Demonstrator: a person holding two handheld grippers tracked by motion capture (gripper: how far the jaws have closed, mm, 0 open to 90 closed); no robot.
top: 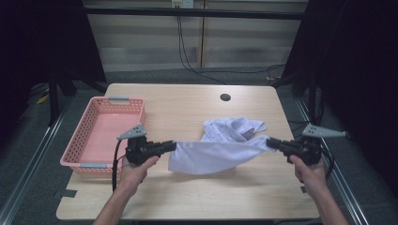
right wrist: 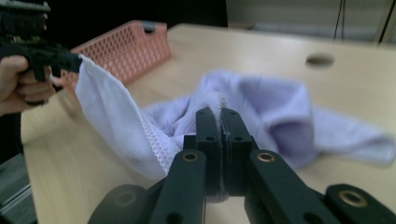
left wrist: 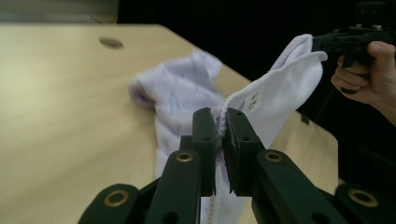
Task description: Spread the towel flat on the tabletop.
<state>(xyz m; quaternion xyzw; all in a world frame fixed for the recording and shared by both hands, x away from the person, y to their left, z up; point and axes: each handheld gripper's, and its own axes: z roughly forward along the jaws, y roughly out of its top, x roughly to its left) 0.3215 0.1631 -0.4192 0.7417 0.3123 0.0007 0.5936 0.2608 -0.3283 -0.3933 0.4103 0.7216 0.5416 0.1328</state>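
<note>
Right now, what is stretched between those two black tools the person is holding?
A pale lilac towel. In the high view it hangs between the left tool and right tool, each clamped on an edge, with the rest trailing on the table.

The towel's (left wrist: 280, 93) hem is hidden where it is pinched between the left gripper's (left wrist: 222, 122) jaws, and its lower part is cut off by the bottom edge there. In the right gripper view, the basket (right wrist: 130, 51) and the towel's far folds are blurred
</note>
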